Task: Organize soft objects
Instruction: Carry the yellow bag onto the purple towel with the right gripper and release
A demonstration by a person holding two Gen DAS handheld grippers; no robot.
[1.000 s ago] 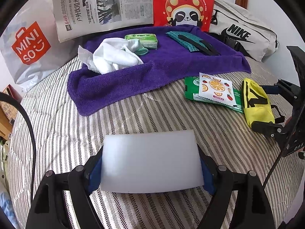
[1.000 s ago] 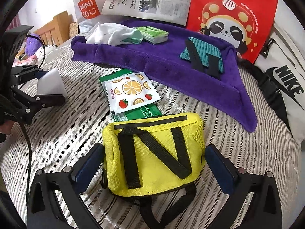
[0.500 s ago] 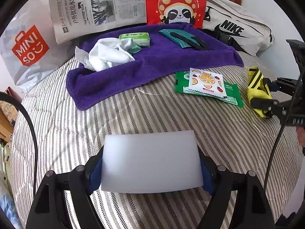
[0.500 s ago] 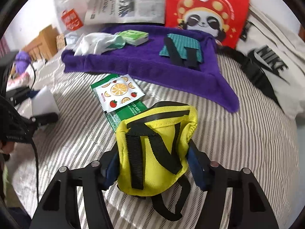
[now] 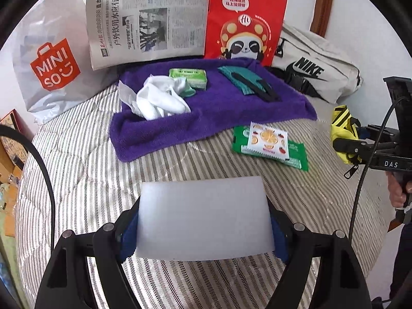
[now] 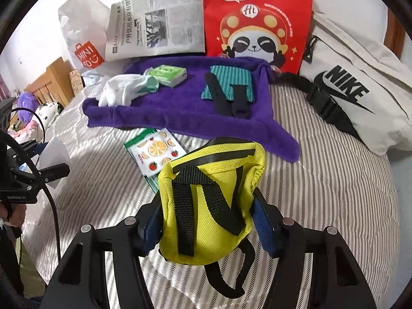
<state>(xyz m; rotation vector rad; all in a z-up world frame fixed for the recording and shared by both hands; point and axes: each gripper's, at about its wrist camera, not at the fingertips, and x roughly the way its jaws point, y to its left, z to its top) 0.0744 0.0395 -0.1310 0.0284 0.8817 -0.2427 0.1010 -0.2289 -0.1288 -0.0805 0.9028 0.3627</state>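
My left gripper (image 5: 204,229) is shut on a white foam block (image 5: 203,213), held a little above the striped bedcover (image 5: 90,180). My right gripper (image 6: 208,216) is shut on a yellow pouch (image 6: 206,193) with black straps, squeezed between the blue pads and lifted off the bed. In the left wrist view the right gripper (image 5: 360,146) and the pouch (image 5: 341,121) hang at the right edge. A purple towel (image 5: 206,121) lies farther back, bearing a white cloth (image 5: 159,100), a green tissue pack (image 5: 189,77) and a teal pouch (image 5: 247,82).
Two flat packets (image 5: 267,141), one fruit-printed on a green one, lie in front of the towel. A Miniso bag (image 5: 49,69), a newspaper (image 5: 146,25), a red panda bag (image 5: 244,20) and a Nike bag (image 5: 316,74) line the back. Wooden furniture (image 6: 51,77) stands beyond the bed's left side.
The right gripper went from open around the yellow pouch to shut on it and lifted it off the bed. The left gripper rose slightly with the white block.
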